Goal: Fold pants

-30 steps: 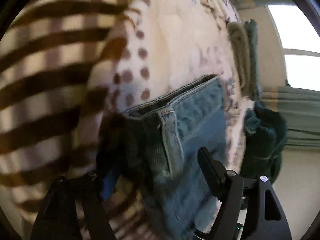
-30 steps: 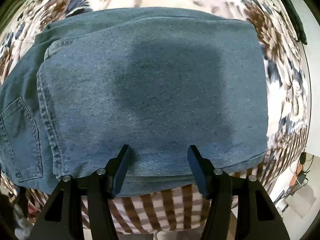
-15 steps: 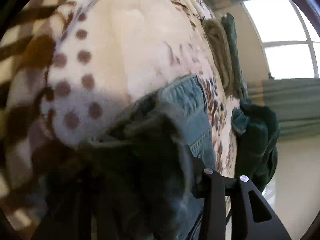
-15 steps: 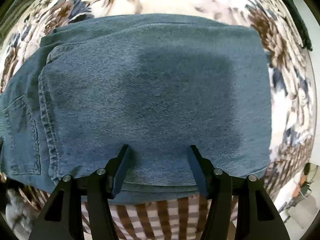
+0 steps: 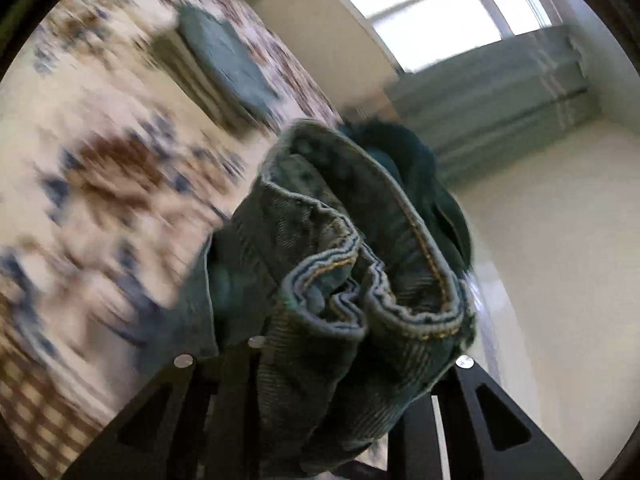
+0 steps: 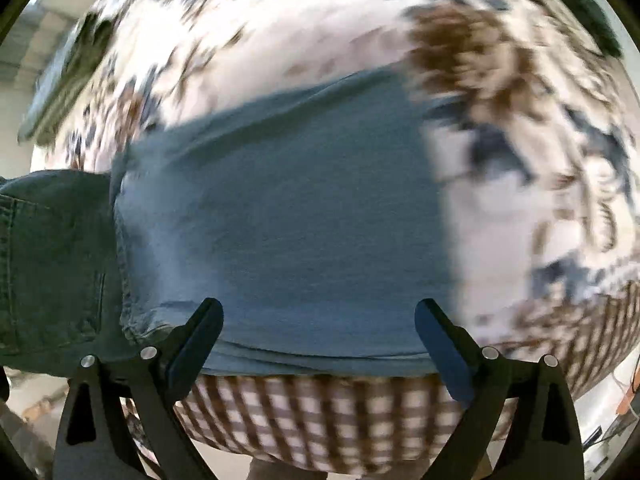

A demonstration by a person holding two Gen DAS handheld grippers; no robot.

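Through your left wrist camera, your left gripper (image 5: pixel 340 344) is clamped on a thick bunch of the blue denim pants (image 5: pixel 344 264). Its jaws have just been closing, and the stitched waistband and seams now well up between them and spill over both black fingers. The bunch is lifted off the bed covered in a cream quilt with brown and blue flowers (image 5: pixel 100 168), which is badly blurred. A neat stack of folded grey-green clothes (image 5: pixel 224 68) sits farther back on that quilt. Behind the denim is a dark green garment (image 5: pixel 424 176); you cannot tell what it rests on. A bright window (image 5: pixel 436 8) fills the top right.

Through your right wrist camera, your right gripper (image 6: pixel 318 340) stands spread wide. Its jaws have just been opening, and the pads press on nothing. Between and beyond the fingertips lies the folded body of the pants (image 6: pixel 280 208), flat on the flowered quilt (image 6: pixel 540 160). The pocket end rises darker at the left edge. A brown-and-white checked border (image 6: pixel 320 420) hangs below the fold's near edge.
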